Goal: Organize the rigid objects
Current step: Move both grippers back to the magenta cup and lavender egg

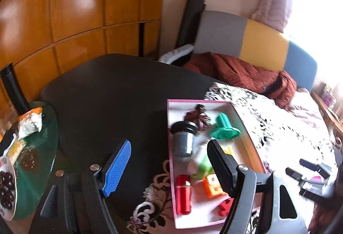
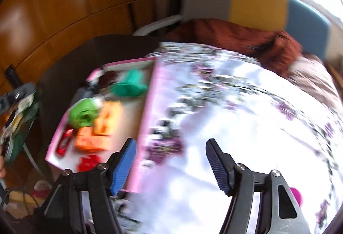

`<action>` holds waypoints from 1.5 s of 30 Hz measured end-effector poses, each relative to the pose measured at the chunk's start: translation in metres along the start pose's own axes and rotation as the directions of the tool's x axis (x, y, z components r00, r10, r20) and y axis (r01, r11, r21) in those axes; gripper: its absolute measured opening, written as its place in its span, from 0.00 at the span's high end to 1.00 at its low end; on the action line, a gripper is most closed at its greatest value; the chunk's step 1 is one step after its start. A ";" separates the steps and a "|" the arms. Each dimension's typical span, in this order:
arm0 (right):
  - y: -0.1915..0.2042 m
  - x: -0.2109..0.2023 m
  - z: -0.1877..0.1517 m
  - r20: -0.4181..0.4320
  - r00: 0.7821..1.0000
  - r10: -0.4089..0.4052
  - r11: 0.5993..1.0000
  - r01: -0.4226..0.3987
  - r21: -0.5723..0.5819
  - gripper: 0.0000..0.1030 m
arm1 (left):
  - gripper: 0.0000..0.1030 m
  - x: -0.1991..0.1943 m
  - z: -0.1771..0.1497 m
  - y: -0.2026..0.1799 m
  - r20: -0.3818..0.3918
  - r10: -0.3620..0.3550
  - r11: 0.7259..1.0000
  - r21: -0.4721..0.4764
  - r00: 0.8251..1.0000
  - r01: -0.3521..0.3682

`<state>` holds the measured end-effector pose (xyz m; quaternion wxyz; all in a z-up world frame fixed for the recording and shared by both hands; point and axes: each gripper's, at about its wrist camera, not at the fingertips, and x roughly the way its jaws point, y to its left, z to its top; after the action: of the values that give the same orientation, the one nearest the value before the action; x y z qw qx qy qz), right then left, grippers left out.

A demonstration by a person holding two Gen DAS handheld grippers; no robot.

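Several small hard things lie in a shallow pink box (image 1: 246, 124) just ahead of the left gripper (image 1: 169, 167), whose jaws stand apart with nothing between them, the right finger hanging over the box's middle and the left one over the dark cloth beside it. Beyond that right finger sit a grey cylinder with a black cap (image 1: 183, 139), a teal stamp-shaped piece (image 1: 224, 130) and a dark flower-shaped piece (image 1: 198, 117); nearer, to its left, lie a red tube (image 1: 183, 194) and an orange block (image 1: 212, 188). The right gripper (image 2: 170, 167) is also spread and empty, the box's pink rim (image 2: 150, 103) running up from just beside its left finger, the patterned bedspread (image 2: 246, 127) ahead. This view is blurred, so finer detail is unclear. These pieces look light and stiff, probably plastic; the smooth tube and cylinder may roll or slip, so they are best taken across the middle of the body. The block offers flat opposite faces, and the stamp's narrow stem looks the surest hold.
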<state>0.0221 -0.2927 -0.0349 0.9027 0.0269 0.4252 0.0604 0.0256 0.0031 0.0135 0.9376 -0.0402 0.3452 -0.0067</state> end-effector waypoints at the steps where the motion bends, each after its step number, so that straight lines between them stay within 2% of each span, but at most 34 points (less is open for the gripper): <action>1: -0.015 -0.004 -0.002 0.001 1.000 -0.023 0.999 0.023 0.033 0.32 | 0.27 0.000 -0.001 -0.006 0.000 -0.014 1.000 0.014 1.000 0.014; 4: -0.062 -0.017 -0.007 0.005 0.994 -0.107 0.985 0.106 0.135 0.31 | 0.27 0.000 -0.004 -0.022 -0.004 -0.053 0.997 0.054 0.999 0.053; 7: -0.106 -0.028 -0.017 -0.004 0.981 -0.193 0.955 0.188 0.231 0.30 | 0.27 0.000 -0.007 -0.039 -0.017 -0.086 0.991 0.097 0.996 0.088; 11: -0.159 -0.041 -0.033 -0.021 0.958 -0.286 0.888 0.273 0.370 0.29 | 0.27 0.002 -0.013 -0.062 -0.049 -0.135 0.979 0.148 0.990 0.141; 15: -0.198 -0.055 -0.047 -0.037 0.940 -0.340 0.797 0.309 0.518 0.29 | 0.27 0.003 -0.022 -0.087 -0.080 -0.176 0.960 0.205 0.981 0.189; 17: -0.207 -0.061 -0.051 -0.034 0.933 -0.358 0.768 0.315 0.558 0.28 | 0.27 0.003 -0.027 -0.101 -0.090 -0.195 0.949 0.235 0.977 0.211; 20: -0.213 -0.066 -0.054 -0.032 0.928 -0.370 0.745 0.317 0.586 0.24 | 0.27 0.004 -0.034 -0.121 -0.116 -0.222 0.931 0.271 0.968 0.246; 27: -0.214 -0.064 -0.055 -0.041 0.924 -0.381 0.742 0.332 0.582 0.23 | 0.27 0.006 -0.048 -0.164 -0.166 -0.282 0.880 0.347 0.945 0.324; 32: -0.219 -0.068 -0.058 -0.047 0.916 -0.398 0.719 0.343 0.604 0.23 | 0.27 0.008 -0.056 -0.186 -0.198 -0.315 0.855 0.366 0.928 0.368; 36: -0.227 -0.076 -0.061 -0.048 0.901 -0.430 0.683 0.360 0.636 0.23 | 0.27 0.016 -0.060 -0.197 -0.246 -0.337 0.843 0.351 0.909 0.408; 39: -0.238 -0.084 -0.067 -0.054 0.890 -0.453 0.632 0.364 0.684 0.22 | 0.28 0.019 -0.062 -0.210 -0.273 -0.364 0.827 0.345 0.891 0.443; 43: -0.256 -0.096 -0.080 -0.058 0.886 -0.459 0.549 0.334 0.766 0.21 | 0.28 0.021 -0.066 -0.233 -0.320 -0.411 0.785 0.351 0.853 0.510; 45: -0.264 -0.101 -0.086 -0.057 0.887 -0.459 0.511 0.316 0.800 0.21 | 0.28 0.023 -0.070 -0.247 -0.354 -0.435 0.754 0.358 0.827 0.550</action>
<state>-0.0854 -0.5676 -0.0390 0.8173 0.3312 0.3272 -0.3395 0.0015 -0.2488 -0.0345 0.8343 0.0865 0.4258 -0.3393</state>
